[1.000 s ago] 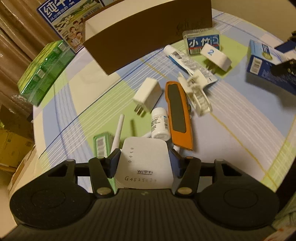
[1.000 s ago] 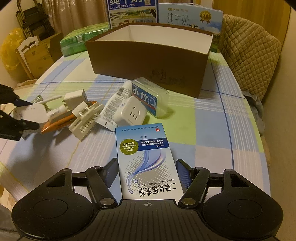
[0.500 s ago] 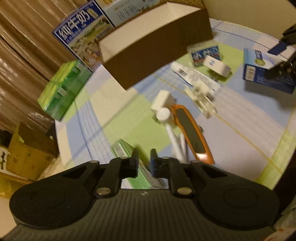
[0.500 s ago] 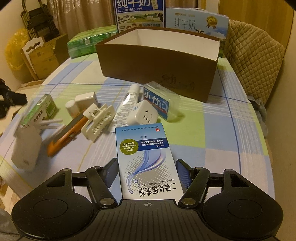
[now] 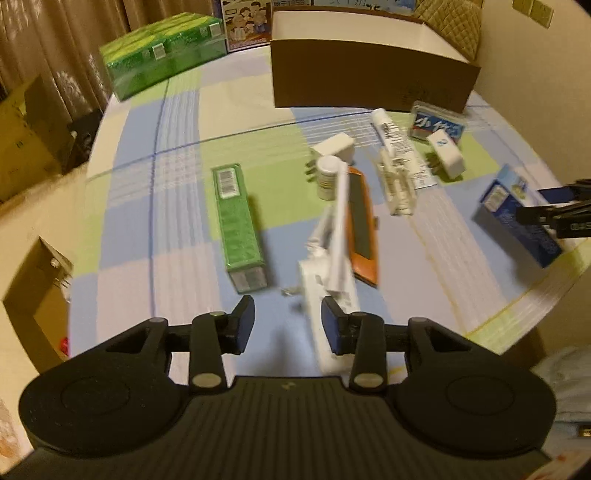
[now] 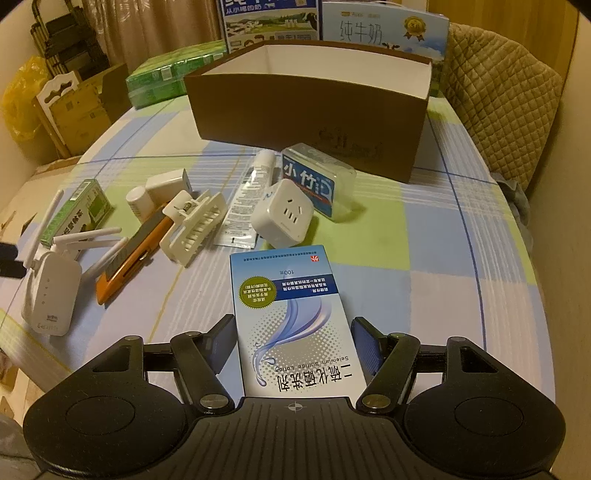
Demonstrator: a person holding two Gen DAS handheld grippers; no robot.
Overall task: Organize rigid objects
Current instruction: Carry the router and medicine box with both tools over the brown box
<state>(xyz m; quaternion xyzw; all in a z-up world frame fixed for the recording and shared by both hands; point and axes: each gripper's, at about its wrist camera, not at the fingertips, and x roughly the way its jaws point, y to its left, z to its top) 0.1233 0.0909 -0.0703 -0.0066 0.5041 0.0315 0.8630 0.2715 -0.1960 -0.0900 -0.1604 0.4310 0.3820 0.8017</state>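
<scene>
A white WiFi repeater (image 6: 50, 286) with several antennas lies on the checked tablecloth; in the left wrist view the repeater (image 5: 327, 288) is beside my right finger, outside the jaws. My left gripper (image 5: 287, 323) is open and empty above the table. My right gripper (image 6: 293, 345) is open around a blue-and-white lotion box (image 6: 295, 325) that lies flat; the pads do not visibly touch it. An open brown box (image 6: 310, 107) stands at the back. Between lie an orange case (image 6: 127, 258), a white clip (image 6: 194, 225), a socket cube (image 6: 282, 214) and a green box (image 5: 238, 225).
A small white bottle (image 6: 138, 203), a white charger (image 6: 166, 182), a tube (image 6: 247, 199) and a clear blue-labelled case (image 6: 317, 181) lie near the brown box. Green packs (image 5: 162, 62) and milk cartons (image 6: 271, 20) stand at the back. A quilted chair (image 6: 506, 92) is right.
My left gripper let go of the WiFi repeater, closed briefly while swinging, and is open again. The repeater now lies on the table. My right gripper stayed over the lotion box.
</scene>
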